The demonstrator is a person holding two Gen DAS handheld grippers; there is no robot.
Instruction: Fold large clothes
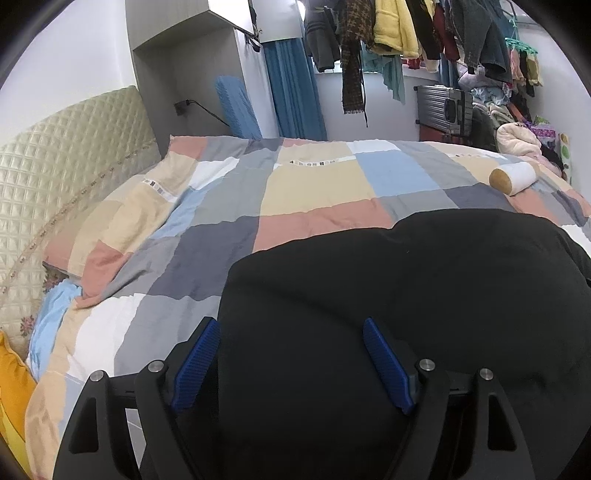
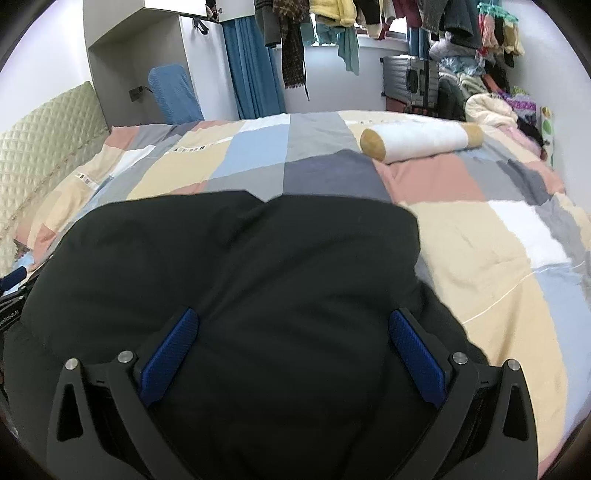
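We have a large black garment [image 1: 406,295] spread on the patchwork quilt [image 1: 306,184] of the bed, lying close to us at the near side and reaching toward the middle of the quilt. Its far edge shows a shallow notch in the right wrist view [image 2: 266,201].

Our left gripper [image 1: 290,363] hangs over the garment's left part with its jaws wide apart — one blue pad [image 1: 195,365] sits at the cloth's left edge, the other over the black fabric, and nothing is pinched between them. Our right gripper [image 2: 293,354] is likewise spread wide above the garment, both pads over black cloth and gripping nothing. Whether either claw touches the fabric we cannot tell.

Beyond the garment, a white bolster with tan ends [image 2: 417,142] lies on the quilt, well apart from the black cloth. A quilted cream headboard [image 1: 66,155] stands at the left — and past the bed, blue curtains [image 2: 251,66], a silver suitcase [image 2: 410,81] and a row of hanging clothes [image 1: 406,33] fill the far wall.
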